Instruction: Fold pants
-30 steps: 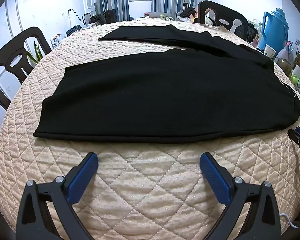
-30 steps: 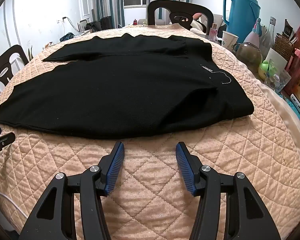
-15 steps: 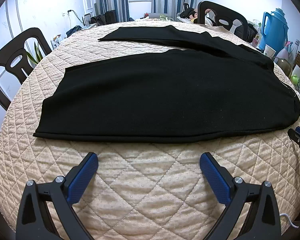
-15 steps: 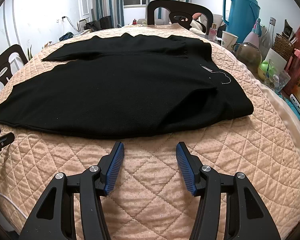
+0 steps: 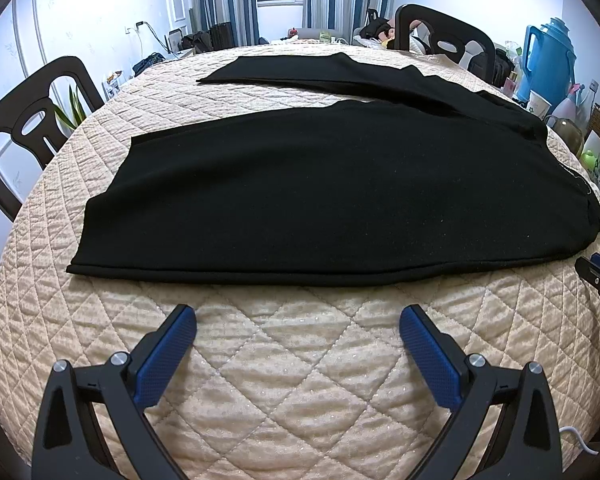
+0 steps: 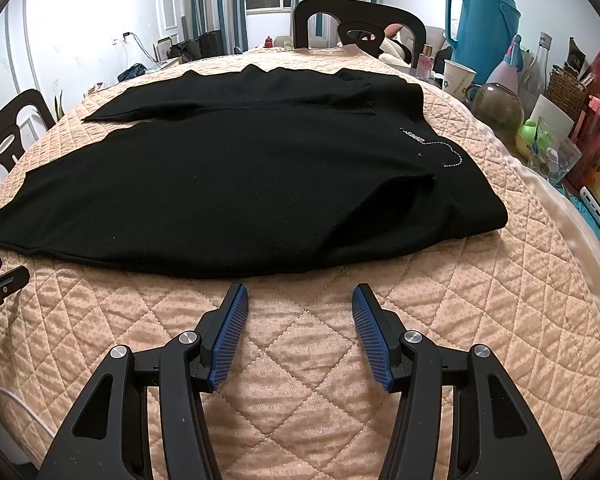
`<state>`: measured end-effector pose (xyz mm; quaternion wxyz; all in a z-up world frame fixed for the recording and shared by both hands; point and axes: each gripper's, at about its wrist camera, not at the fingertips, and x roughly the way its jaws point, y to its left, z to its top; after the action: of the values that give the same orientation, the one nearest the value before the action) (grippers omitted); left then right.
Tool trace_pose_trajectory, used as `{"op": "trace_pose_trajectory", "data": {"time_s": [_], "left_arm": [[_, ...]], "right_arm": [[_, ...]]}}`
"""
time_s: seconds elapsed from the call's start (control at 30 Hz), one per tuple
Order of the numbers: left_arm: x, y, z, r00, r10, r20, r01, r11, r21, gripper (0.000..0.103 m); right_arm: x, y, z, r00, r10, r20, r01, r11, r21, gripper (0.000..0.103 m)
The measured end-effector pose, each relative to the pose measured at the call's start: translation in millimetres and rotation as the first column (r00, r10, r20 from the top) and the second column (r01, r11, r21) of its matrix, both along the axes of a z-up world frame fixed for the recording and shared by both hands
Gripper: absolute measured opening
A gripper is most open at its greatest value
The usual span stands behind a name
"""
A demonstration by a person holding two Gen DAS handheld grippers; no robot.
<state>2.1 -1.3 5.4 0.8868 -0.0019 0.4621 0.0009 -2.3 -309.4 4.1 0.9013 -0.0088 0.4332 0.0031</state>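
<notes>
Lying spread flat across the quilted tan cover of a round table, the black pants are taking up most of the far half of the surface, legs reaching toward the left and waist toward the right. Starting at the left, a dark chair is standing just beside the table's edge with a green plant peeking up behind it. The near leg is ending in a straight hem close to that side, while the far leg is angling away from it, leaving a wedge of cover showing between the two. The left gripper is hovering over bare cover just short of the near edge of the pants, its blue-padded jaws standing wide apart and holding nothing. The right gripper is hovering further right, also near that edge and not touching it, its jaws parted (less widely than the left pair) and likewise holding nothing. In the right wrist view the waist end is showing a small white stitched label, and a fold of cloth is bulging near it. Past the waist, a blue jug, a paper cup and a crowd of bottles and containers are standing along the table's right rim.
</notes>
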Motion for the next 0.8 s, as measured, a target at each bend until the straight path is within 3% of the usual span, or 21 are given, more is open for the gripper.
{"op": "trace_pose_trajectory", "data": {"time_s": [0.8], "left_arm": [[-2.9,-0.5,0.2,1.0,-0.002,0.016,0.002,1.0,-0.002,0.103]], "right_arm": [[-0.6,1.4,-0.6,1.0,0.009,0.006,-0.009,1.0,-0.003,0.056]]}}
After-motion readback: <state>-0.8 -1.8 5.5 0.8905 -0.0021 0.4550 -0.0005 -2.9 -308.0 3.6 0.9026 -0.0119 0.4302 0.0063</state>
